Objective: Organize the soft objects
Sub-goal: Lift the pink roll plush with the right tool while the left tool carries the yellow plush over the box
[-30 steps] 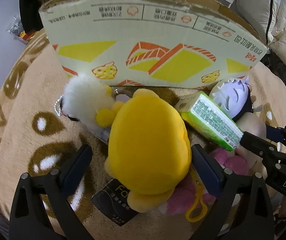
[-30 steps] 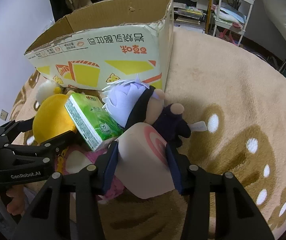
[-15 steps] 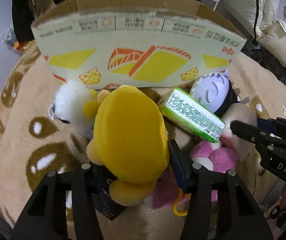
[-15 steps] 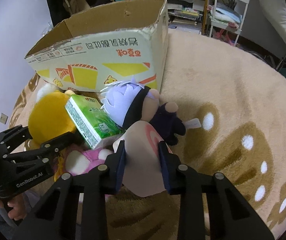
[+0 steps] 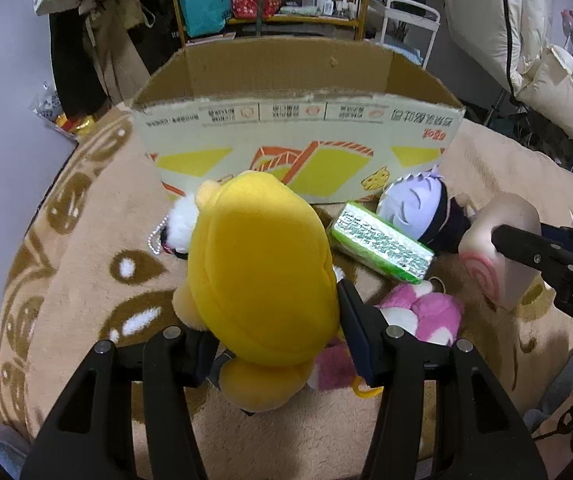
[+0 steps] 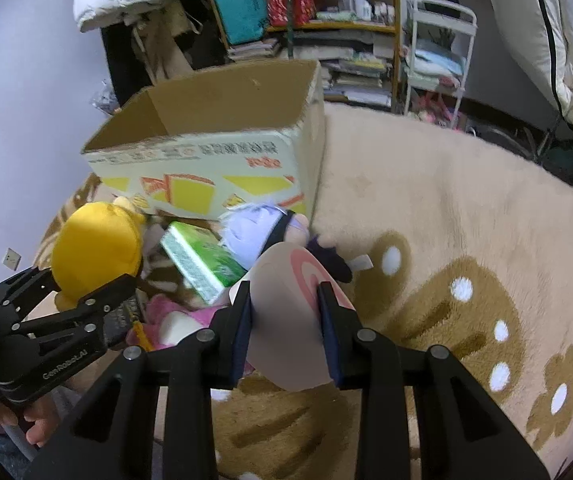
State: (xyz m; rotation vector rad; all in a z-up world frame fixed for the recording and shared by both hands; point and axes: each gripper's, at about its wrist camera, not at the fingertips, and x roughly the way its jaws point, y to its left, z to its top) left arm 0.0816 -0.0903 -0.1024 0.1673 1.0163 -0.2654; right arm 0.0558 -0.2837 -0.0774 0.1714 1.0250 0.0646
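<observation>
My left gripper (image 5: 274, 320) is shut on a yellow plush toy (image 5: 262, 276) and holds it up above the rug; it also shows in the right wrist view (image 6: 98, 256). My right gripper (image 6: 284, 312) is shut on a pale pink plush roll with a red swirl (image 6: 290, 320), lifted off the rug; the roll also shows in the left wrist view (image 5: 498, 248). An open cardboard box (image 5: 298, 128) stands behind the toys. A purple-haired doll (image 5: 418, 204), a green tissue pack (image 5: 382, 244), a pink plush (image 5: 426, 312) and a white fluffy keychain (image 5: 178, 228) lie in front of the box.
The beige rug with brown patterns (image 6: 466, 220) spreads to the right. Shelves with bags and books (image 6: 286, 12) and a white cart (image 6: 438, 52) stand behind the box. White bedding (image 5: 526, 40) hangs at the far right. A black packet lies under the yellow plush.
Both grippers closed on their toys and lifted them. The yellow plush and the pink roll rose off the rug, and the box opening has come into view.
</observation>
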